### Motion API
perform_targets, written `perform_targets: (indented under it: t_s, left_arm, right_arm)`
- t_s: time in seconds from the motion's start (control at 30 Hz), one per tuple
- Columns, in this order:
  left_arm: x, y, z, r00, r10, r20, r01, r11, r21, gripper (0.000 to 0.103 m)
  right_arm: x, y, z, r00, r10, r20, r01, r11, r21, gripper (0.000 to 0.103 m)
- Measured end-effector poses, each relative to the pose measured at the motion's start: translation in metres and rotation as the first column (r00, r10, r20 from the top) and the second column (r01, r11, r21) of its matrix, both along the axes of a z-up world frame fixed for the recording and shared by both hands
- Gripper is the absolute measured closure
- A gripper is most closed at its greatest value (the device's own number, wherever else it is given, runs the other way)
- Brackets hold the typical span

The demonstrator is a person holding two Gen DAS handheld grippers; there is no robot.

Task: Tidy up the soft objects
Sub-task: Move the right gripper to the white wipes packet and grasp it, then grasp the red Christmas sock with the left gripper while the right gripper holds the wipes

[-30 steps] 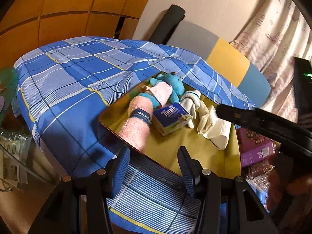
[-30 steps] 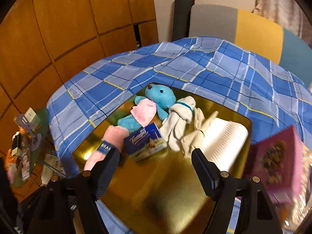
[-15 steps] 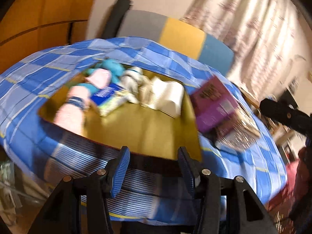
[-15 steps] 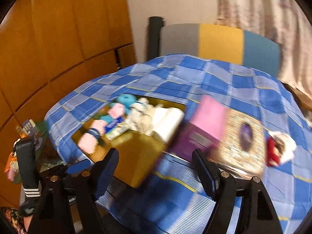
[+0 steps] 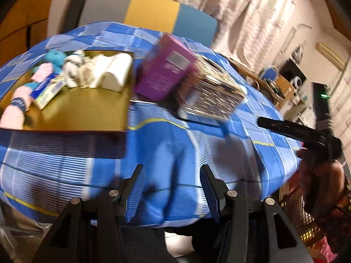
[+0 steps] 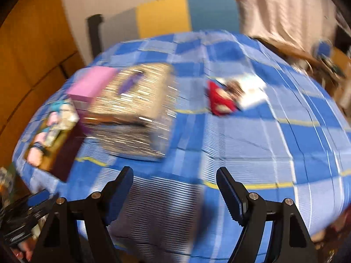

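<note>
Both views are blurred; detail is limited.

Left gripper (image 5: 173,188): jaws partly apart, nothing between them, only the blue checked cloth (image 5: 166,153) below. Right gripper (image 6: 175,190): jaws wide apart, also empty, over bare cloth at the near edge of the table.

Gold tray (image 5: 83,114) lies at the far left. It already holds a blue stuffed toy (image 5: 54,57), a pink rolled cloth (image 5: 15,109), a tissue pack (image 5: 47,93), white socks (image 5: 73,69) and a white folded towel (image 5: 114,72), lying close together along its far and left sides. The near right part of the tray is bare.

Just right of the tray are a purple box (image 5: 164,74) and a glittery box (image 5: 210,96), touching each other.

A red and white soft item (image 6: 223,98) lies on the cloth right of the glittery box, well apart from the tray, with something white (image 6: 250,92) against its right side. Too smeared to identify either.

Judged step: reaching for the remaining soft item, probably with the right gripper, which faces it.

To do it well:
- Let the view settle before committing; the item's outline is unclear.
- Come down with the jaws astride the red bulk, not the white piece beside it.
- Pinch above the cloth, so the tablecloth is not caught and dragged.
- Lift well clear of both boxes on the way left.
- Set it on the bare patch of the tray.
</note>
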State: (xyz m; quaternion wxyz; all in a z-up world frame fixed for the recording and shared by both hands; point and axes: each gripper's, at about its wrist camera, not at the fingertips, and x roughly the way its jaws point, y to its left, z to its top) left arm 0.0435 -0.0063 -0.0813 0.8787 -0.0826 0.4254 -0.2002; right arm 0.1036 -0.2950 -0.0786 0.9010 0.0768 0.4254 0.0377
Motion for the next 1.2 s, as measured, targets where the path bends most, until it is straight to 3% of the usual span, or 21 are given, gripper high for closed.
perform_targets:
  t_s: [0.2,0.43,0.63,0.83,1.0,1.2]
  left_arm:
    - [-0.001,-0.043,0.003,0.994,-0.108,-0.011,0.109,0.993,0.037,0.044]
    - [0.010,-0.084,0.007,0.986,-0.166,-0.031,0.167,0.984,0.063,0.044]
    - [0.023,-0.108,0.009,0.980,-0.198,-0.037,0.201,0.975,0.096,0.044]
    - [0.037,-0.110,0.006,0.981,-0.184,-0.057,0.189,0.977,0.100,0.044]
    - [0.043,-0.112,0.001,0.982,-0.170,-0.079,0.178,0.978,0.109,0.044]
    - [0.043,-0.118,-0.001,0.979,-0.182,-0.086,0.191,0.975,0.109,0.044]
  right_arm:
    - [0.028,-0.061,-0.025,0.993,-0.110,-0.042,0.109,0.993,-0.033,0.024]
    - [0.103,-0.117,0.009,0.988,-0.154,0.027,0.156,0.981,-0.113,0.018]
    - [0.186,-0.133,0.021,0.988,-0.155,0.016,0.155,0.967,-0.203,0.017]
    - [0.250,-0.130,-0.002,0.989,-0.118,-0.090,0.091,0.962,-0.259,0.017]
    - [0.273,-0.121,-0.029,0.981,-0.078,-0.180,0.019,0.951,-0.308,0.017]
    - [0.257,-0.128,-0.032,0.987,-0.045,-0.153,0.002,0.962,-0.274,0.027]
